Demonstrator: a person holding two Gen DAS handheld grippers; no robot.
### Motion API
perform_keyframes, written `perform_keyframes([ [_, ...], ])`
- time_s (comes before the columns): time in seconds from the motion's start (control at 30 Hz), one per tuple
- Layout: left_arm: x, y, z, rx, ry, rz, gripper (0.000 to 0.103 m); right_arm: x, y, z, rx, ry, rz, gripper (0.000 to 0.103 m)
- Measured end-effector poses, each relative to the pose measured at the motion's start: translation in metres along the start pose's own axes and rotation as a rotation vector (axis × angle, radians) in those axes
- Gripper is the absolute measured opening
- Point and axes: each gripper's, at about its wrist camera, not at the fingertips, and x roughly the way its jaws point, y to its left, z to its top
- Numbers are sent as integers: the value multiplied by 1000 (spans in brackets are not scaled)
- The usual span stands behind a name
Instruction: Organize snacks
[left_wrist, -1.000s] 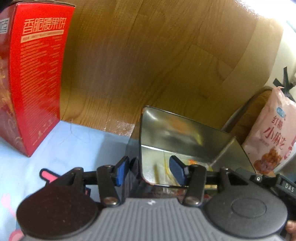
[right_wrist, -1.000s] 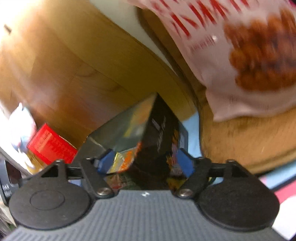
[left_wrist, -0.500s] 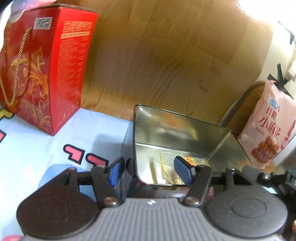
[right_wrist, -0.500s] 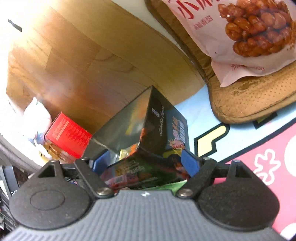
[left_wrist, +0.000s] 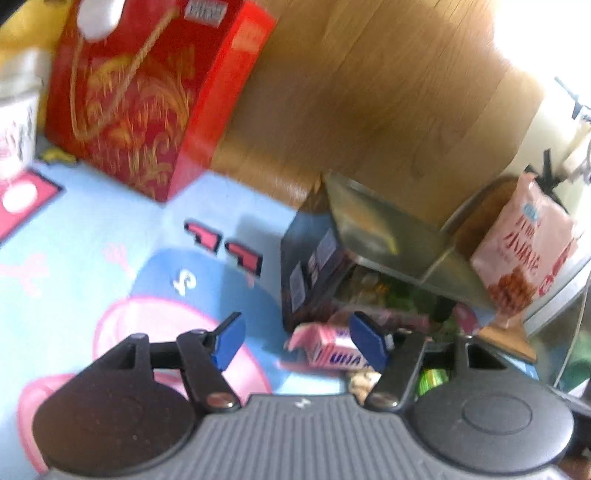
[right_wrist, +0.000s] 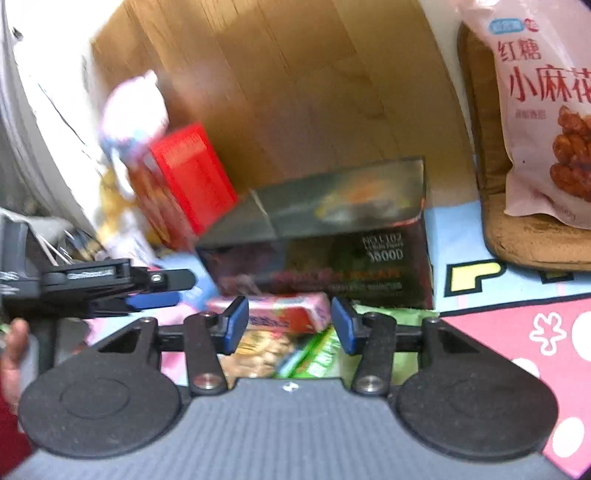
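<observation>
On the play mat (left_wrist: 110, 236), a dark tin (right_wrist: 332, 254) lies tipped on its side, snack packs spilled at its mouth. Left gripper (left_wrist: 295, 338) fingers are spread, holding nothing; a pink pack (left_wrist: 332, 350) lies beside the right finger. Right gripper (right_wrist: 288, 325) fingers are spread around the same pink pack (right_wrist: 284, 314) without clamping. Risk: both grippers crowd one pile and could collide, or scatter loose packs.

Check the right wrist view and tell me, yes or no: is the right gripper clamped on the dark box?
No. The right gripper is open, and the dark box lies on its side beyond the fingers, untouched.
</observation>
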Motion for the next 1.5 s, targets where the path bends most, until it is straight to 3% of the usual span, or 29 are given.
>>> perform_keyframes([
  [0.13, 18, 2, -7, 6, 39, -17, 57, 16, -7, 2, -9, 36, -42, 54],
  [0.23, 20, 0, -10, 7, 48, -71, 32, 19, 0, 4, -46, 55, -35, 53],
  [0.27, 19, -2, -10, 8, 61, -85, 29, 24, 3, 1, -56, 75, -15, 50],
  [0.47, -13, -8, -14, 7, 31, -65, 29, 16, 25, -13, -111, 42, -15, 45],
  [0.63, -46, -32, 2, 65, -90, -85, 27, -7, 40, -8, -159, -50, -5, 44],
  [0.77, -45, -61, 30, 132, -174, -106, 27, -18, 42, 15, -189, -158, -35, 44],
  [0.87, -23, -74, 47, 164, -175, -95, 27, -9, 26, 32, -140, -186, -54, 44],
  [1.0, 14, -79, 51, 174, -133, -43, 31, 16, 5, 41, -105, -149, -98, 47],
  [1.07, 24, -79, 47, 180, -111, -20, 32, 21, -4, 40, -88, -129, -117, 55],
  [1.3, -26, -54, 26, 128, -171, -92, 33, -34, -53, 18, 126, -279, -121, 58],
  [1.5, -19, -50, -12, 153, -32, -90, 33, -26, -94, -23, 360, -128, -86, 58],
])
